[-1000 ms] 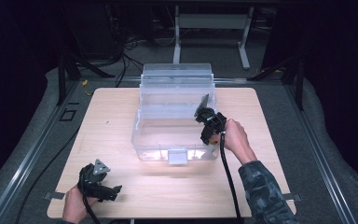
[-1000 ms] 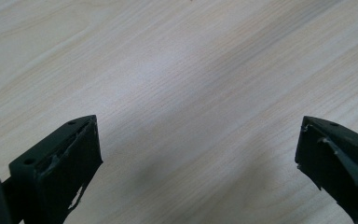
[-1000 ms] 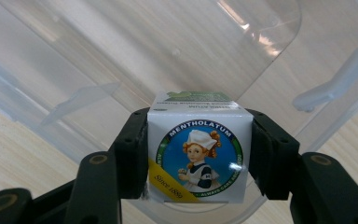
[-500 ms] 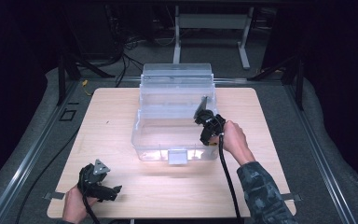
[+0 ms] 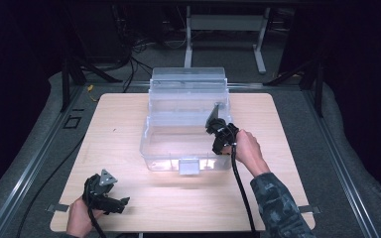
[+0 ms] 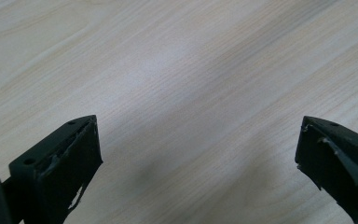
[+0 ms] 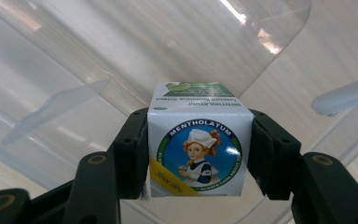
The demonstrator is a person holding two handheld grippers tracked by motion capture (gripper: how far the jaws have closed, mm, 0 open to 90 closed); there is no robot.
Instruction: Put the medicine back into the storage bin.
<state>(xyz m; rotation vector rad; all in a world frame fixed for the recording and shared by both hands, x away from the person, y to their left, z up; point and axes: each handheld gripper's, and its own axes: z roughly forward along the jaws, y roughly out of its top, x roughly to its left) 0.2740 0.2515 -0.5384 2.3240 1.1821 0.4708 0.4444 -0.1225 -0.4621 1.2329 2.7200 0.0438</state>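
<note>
A small white Mentholatum box [image 7: 198,149], with a blue round label of a nurse figure, is clamped between the black jaws of my right gripper [image 7: 198,156]. In the high view that right gripper [image 5: 212,128] hangs over the right side of a clear plastic bin [image 5: 154,148] whose lid stands open at the back. The bin's see-through wall [image 7: 98,56] lies just beyond the box. My left gripper [image 5: 121,203] rests near the table's front left corner. Its jaws stand wide apart [image 6: 198,154] over bare wood, holding nothing.
The bin sits mid-table on a light wooden tabletop [image 5: 287,124], with a white latch [image 5: 188,167] on its front wall. Cables trail from both grippers toward the front edge. Dark floor, metal rails and a table frame surround the table.
</note>
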